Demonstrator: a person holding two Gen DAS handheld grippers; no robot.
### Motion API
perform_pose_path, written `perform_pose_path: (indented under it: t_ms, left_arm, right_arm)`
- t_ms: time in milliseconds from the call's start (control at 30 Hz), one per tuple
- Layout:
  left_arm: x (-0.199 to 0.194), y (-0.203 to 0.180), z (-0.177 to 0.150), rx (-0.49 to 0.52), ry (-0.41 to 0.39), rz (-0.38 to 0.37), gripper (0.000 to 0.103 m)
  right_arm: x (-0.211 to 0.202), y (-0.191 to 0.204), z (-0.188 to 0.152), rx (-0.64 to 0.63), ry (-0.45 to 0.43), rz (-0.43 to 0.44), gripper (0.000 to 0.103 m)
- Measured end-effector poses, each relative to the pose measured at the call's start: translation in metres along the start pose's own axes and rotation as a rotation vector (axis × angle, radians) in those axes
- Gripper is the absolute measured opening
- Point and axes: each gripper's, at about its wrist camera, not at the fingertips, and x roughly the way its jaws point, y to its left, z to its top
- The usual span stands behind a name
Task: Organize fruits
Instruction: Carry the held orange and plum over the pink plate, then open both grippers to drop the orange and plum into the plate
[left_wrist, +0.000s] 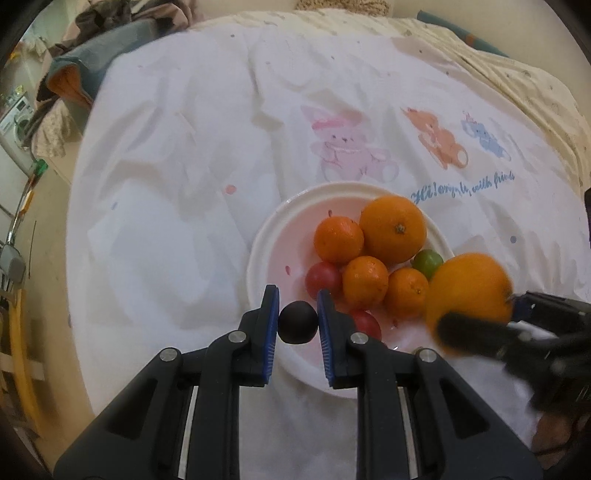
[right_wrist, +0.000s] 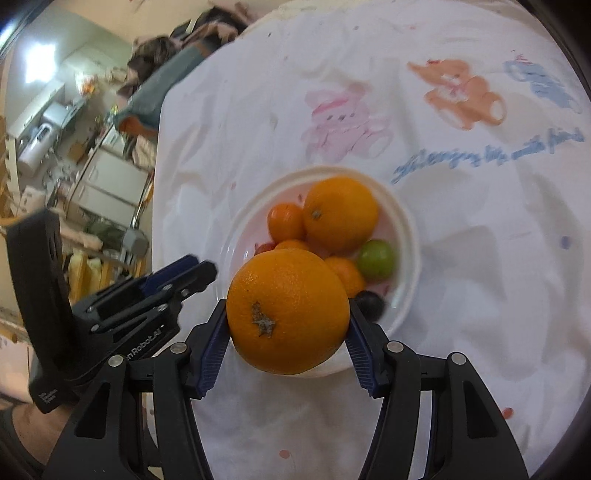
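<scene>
Printed in blue script on the white cloth (left_wrist: 177, 206) beneath three cartoon bears (left_wrist: 351, 151), a line of writing (left_wrist: 463, 188) is seen; only "Hi!" and "with" can be made out, the rest being too blurred. On the body of the left gripper (right_wrist: 184, 275), in the right wrist view, lettering ending in "Robot.AI" is partly readable.

A white bowl (left_wrist: 258, 254) with a pink inside is set on the cloth just below the bears. Held in it are a large orange (left_wrist: 392, 229), three small oranges (left_wrist: 338, 239), two red round fruits (left_wrist: 324, 278) and a green one (left_wrist: 427, 263).

A small dark round fruit (left_wrist: 297, 322) is clamped between the blue pads of the left gripper (left_wrist: 297, 323), above the near rim of the bowl. In the right wrist view, a dark fruit is seen at the near right of the bowl, partly hidden by a finger.

A second large orange (right_wrist: 288, 312) is gripped by the right gripper (right_wrist: 288, 325), whose jaws are spread wide around it, stem end toward the camera; it is held over the bowl's near edge, just beside the other fruits.
</scene>
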Motion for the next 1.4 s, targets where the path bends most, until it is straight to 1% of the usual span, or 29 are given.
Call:
perform_pose_path:
  t_ms: [67,200,300,567,600,667,700,733,867,967,1067,1133,1200,1267,1400]
  left_arm:
    - [0.008,0.000,0.001,0.002,0.019,0.023,0.018]
    - [0.021,0.007,0.003,-0.038,0.066,0.001,0.018]
    - [0.028,0.005,0.002,-0.028,0.082,0.002,0.018]
    - [0.029,0.008,0.004,-0.042,0.079,-0.010,0.018]
    - [0.030,0.009,0.004,-0.041,0.080,-0.007,0.018]
    - [0.030,0.010,0.003,-0.045,0.083,-0.008,0.018]
    - [0.031,0.011,0.003,-0.050,0.083,-0.012,0.018]
    - [0.030,0.012,0.003,-0.054,0.083,-0.014,0.018]
    - [0.029,0.013,0.003,-0.064,0.077,-0.022,0.018]
    - [0.029,0.012,0.004,-0.059,0.074,-0.027,0.018]
    - [0.032,0.008,0.004,-0.050,0.092,-0.033,0.019]
    - [0.032,0.007,0.004,-0.049,0.097,-0.042,0.033]
    - [0.028,0.005,0.005,-0.046,0.083,-0.045,0.065]
    - [0.022,0.003,0.006,-0.040,0.060,-0.043,0.076]
    - [0.006,0.003,0.005,-0.038,0.021,-0.035,0.077]
  right_arm:
    - [0.010,-0.002,-0.001,0.007,0.025,0.002,0.061]
    - [0.022,-0.007,-0.006,0.019,0.071,-0.010,0.062]
    - [0.025,-0.007,-0.009,0.015,0.078,-0.034,0.063]
    - [0.026,-0.009,-0.011,0.027,0.091,-0.063,0.064]
    - [0.026,-0.009,-0.010,0.033,0.091,-0.059,0.065]
    - [0.021,-0.010,-0.008,0.041,0.069,-0.040,0.070]
    - [0.017,-0.008,-0.007,0.038,0.054,-0.035,0.076]
    - [0.014,-0.008,-0.006,0.032,0.042,-0.037,0.079]
    - [-0.005,-0.006,-0.004,0.009,-0.020,-0.080,0.079]
    - [-0.019,-0.014,-0.002,0.058,-0.050,-0.052,0.079]
    - [-0.030,-0.020,-0.002,0.095,-0.072,-0.038,0.079]
    - [-0.035,-0.022,-0.002,0.108,-0.083,-0.036,0.079]
    - [-0.040,-0.024,-0.003,0.119,-0.089,-0.033,0.079]
    - [-0.043,-0.023,-0.003,0.122,-0.095,-0.036,0.079]
    - [-0.053,-0.022,-0.005,0.122,-0.104,-0.021,0.079]
